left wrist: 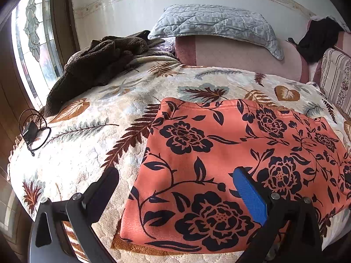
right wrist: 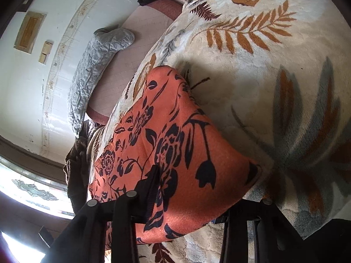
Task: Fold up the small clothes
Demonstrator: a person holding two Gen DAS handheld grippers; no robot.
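Black fingers of my left tool (left wrist: 175,188) stand wide apart, one with a blue pad (left wrist: 251,195), hanging over the orange flowered cloth (left wrist: 219,164) and holding nothing. I see the cloth lying flat on the leafy blanket (left wrist: 87,131) on the bed. My right tool (right wrist: 197,197) has the cloth's near edge (right wrist: 175,197) between its fingers, but I cannot tell if it is squeezing. I can read no words anywhere.

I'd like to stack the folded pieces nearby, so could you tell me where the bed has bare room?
Bare blanket lies left of the orange floral garment, between it, the black cable and the brown fleece. The pink sheet below the grey pillow is free too. The fleece corner is crowded.
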